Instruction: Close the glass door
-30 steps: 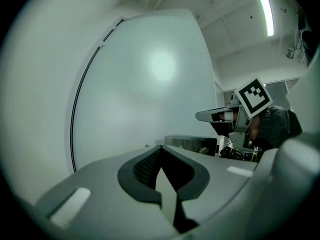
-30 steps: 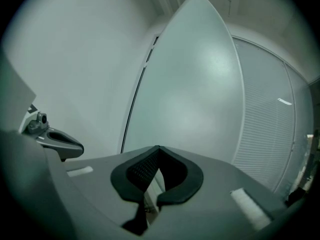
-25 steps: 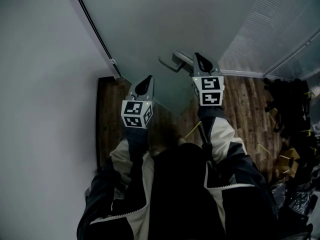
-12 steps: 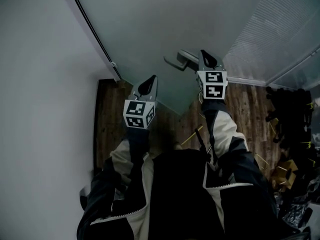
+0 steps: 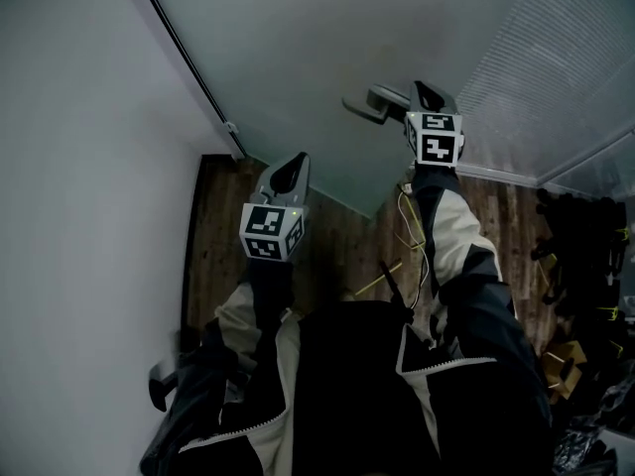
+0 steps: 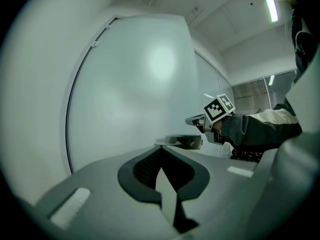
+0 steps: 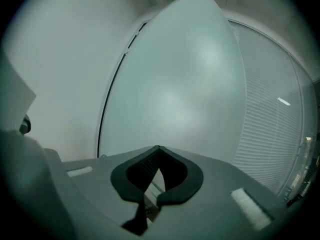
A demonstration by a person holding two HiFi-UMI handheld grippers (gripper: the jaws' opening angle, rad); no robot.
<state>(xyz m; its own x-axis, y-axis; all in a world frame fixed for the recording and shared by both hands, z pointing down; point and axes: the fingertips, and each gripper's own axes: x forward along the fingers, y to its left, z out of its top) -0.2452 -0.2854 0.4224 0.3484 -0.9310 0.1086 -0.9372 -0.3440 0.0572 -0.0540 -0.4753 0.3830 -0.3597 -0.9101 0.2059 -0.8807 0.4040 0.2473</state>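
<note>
A frosted glass door [image 5: 317, 58] fills the top of the head view, with a metal lever handle [image 5: 372, 105] near its free edge. My right gripper [image 5: 427, 94] is shut, and its tip is at the door just right of the handle's base. My left gripper [image 5: 291, 170] is shut and empty, lower and to the left, in front of the door's bottom part. The left gripper view shows the door [image 6: 135, 84], the handle [image 6: 181, 141] and the right gripper [image 6: 196, 120] just above it. The right gripper view is filled by the door [image 7: 190, 84] close ahead.
A white wall [image 5: 79, 167] runs along the left, with the black frame strip [image 5: 189, 62] where the door hinges. A ribbed glass partition [image 5: 566, 67] stands at the right. Dark clutter [image 5: 585, 246] and a yellow cable [image 5: 412, 231] lie on the wooden floor [image 5: 337, 246].
The right gripper and the handle have moved up and to the right as the door swings away. The left gripper has stayed about where it was.
</note>
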